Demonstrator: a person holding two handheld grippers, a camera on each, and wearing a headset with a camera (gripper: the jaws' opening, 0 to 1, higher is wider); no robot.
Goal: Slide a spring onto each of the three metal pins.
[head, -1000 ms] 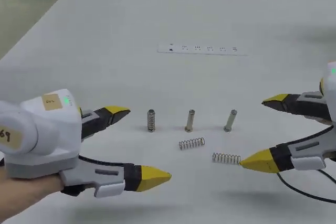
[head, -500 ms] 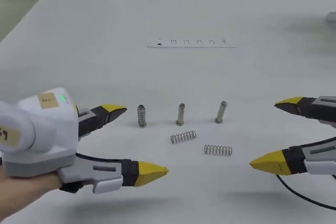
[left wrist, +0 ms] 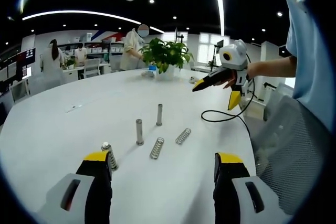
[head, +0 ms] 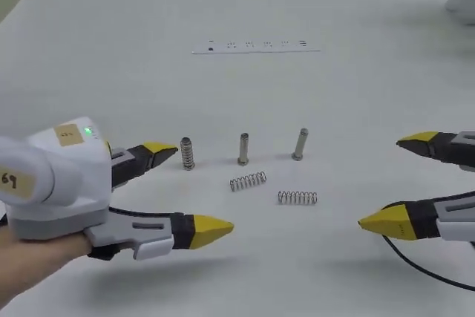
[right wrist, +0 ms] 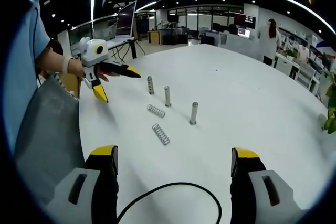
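Now both your grippers hang open, flanking the pins.
Your left gripper (head: 202, 188), jaws apart, is near the left pin (head: 185, 141), which wears a coiled-wire fitted spring (head: 187, 157). The smooth middle pin (head: 243, 149) and right pin (head: 300, 144) stand upright. The left loose spring (head: 248, 181) and right loose spring (head: 297, 197) lie flat on the matte table (head: 312, 5), lengthwise left-right. Your right gripper (head: 381, 181), jaws apart, has backed off the latter.

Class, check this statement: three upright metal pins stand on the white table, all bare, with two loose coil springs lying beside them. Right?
Not all bare: the head view shows the metal pin nearest the left gripper already carrying a spring. The middle pin and the end pin are bare; one loose coil spring and a second spring lie beside them.
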